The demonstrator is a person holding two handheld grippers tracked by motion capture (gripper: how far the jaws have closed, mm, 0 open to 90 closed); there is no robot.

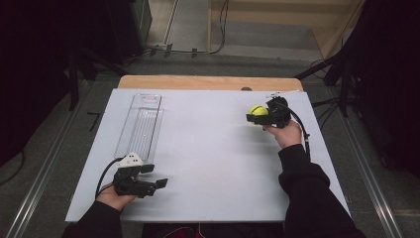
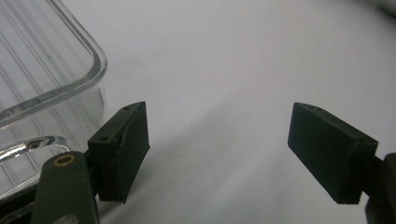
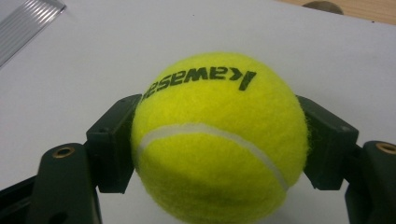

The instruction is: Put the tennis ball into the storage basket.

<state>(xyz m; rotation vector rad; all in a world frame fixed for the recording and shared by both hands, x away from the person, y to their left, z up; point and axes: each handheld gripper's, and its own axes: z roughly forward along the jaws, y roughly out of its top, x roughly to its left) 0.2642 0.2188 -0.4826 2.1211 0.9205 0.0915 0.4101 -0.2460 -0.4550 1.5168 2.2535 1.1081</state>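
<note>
**Item: tennis ball in right-hand grip, tray lying far-left**

I am listing one yellow tennis ball (image 3: 217,135), clamped between the pads of the right gripper (image 1: 258,115). In the right gripper view both black jaws are pressing on its sides and the printed lettering is facing up. In the high view the ball is sitting at the far-right part of the white table (image 1: 213,163), with the gripper pointing leftward across the board.

I am also listing one clear plastic tray (image 1: 141,126), long and narrow, lying at the far-left of the table. Its long axis is running from the near side toward the far side, so it is presenting its long flank to the ball. It is lying well apart from the ball, across most of the board's width.

The left gripper (image 1: 157,184) is resting near the front-left edge, just beside the tray's near end. Its jaws are standing wide with nothing between them; in the left gripper view the tray's rounded corner (image 2: 95,60) is showing just beyond the left-hand pad.

My judgement: the coming move is turning on this sideways gap. The right hand is carrying the ball, yet the left hand is much the nearer to the tray, so I am reading either a long leftward carry or a handover.
</note>
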